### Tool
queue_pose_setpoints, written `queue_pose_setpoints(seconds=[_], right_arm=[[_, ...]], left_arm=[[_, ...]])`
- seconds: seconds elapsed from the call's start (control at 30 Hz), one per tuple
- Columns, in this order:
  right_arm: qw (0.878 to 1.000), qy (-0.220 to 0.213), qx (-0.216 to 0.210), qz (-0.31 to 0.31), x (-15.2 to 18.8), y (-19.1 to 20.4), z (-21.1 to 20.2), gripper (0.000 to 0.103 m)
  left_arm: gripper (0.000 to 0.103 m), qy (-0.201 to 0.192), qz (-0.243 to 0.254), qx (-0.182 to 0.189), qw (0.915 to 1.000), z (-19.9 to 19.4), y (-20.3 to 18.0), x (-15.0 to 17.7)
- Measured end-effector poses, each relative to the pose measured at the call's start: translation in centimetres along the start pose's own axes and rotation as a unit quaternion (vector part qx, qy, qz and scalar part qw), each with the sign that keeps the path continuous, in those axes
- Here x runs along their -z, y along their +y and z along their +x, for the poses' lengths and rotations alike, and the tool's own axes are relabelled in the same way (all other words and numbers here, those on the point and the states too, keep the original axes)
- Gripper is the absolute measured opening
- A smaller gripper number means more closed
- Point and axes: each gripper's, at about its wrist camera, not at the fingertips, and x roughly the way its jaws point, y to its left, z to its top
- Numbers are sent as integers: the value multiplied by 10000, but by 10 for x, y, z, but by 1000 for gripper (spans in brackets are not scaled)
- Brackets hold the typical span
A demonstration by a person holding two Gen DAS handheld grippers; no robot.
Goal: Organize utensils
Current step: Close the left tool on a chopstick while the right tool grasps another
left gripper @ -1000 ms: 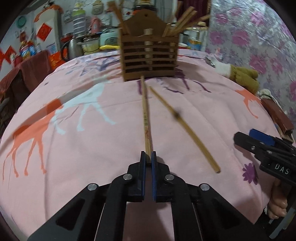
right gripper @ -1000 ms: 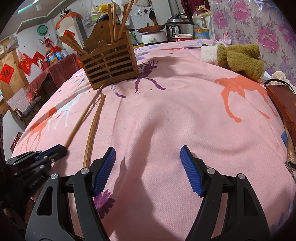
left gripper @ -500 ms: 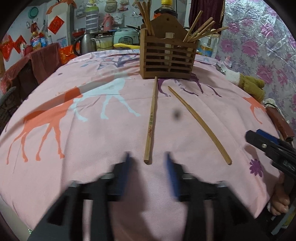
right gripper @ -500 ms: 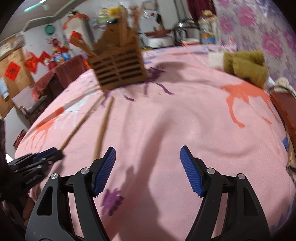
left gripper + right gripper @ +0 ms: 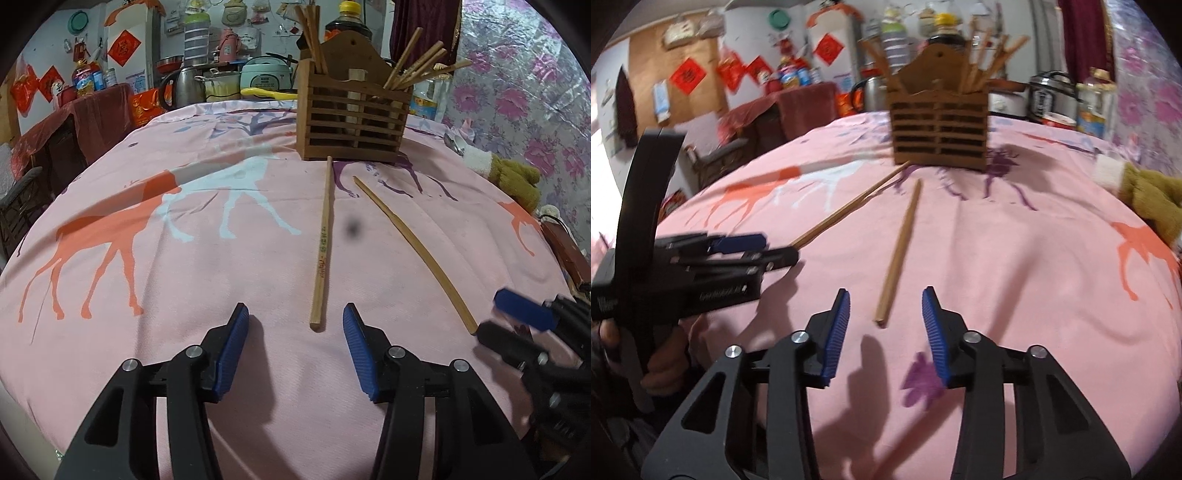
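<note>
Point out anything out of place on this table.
Two chopsticks lie loose on the pink cloth, splayed apart in front of the wooden holder, where the others stand upright. Neither the left gripper nor the right gripper holds one.

We see even indoor light, with soft shadows falling toward us beneath the fingers [image 5: 229,354]. The right wrist view is motion-blurred; the left is sharp, save a dark smudge [image 5: 351,229]. Fisheye bends the surface [image 5: 1034,258], corners going black.
</note>
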Motion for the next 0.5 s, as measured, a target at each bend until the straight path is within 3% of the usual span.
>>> queue_pose_setpoints(seconds=[0.17,0.2,0.23,0.3,0.4,0.5], right_arm=[[9995,243,173,-90,3,2,12,22],[9992,218,320,-61,3,1,12,8],[9980,143,620,55,2,-4,10,6],[9961,69,810,337,1,-17,7,6],[9951,155,773,602,2,-30,8,7],[9956,177,746,535,3,-28,7,7]], left_arm=[[52,-10,18,-27,10000,0,0,0],[52,-11,20,-22,10000,0,-1,1],[51,-10,21,-13,10000,0,-1,0],[44,-6,53,33,10000,-1,-2,1],[36,-1,231,165,9996,-1,-11,2],[36,-9,419,192,9989,-1,-19,4]])
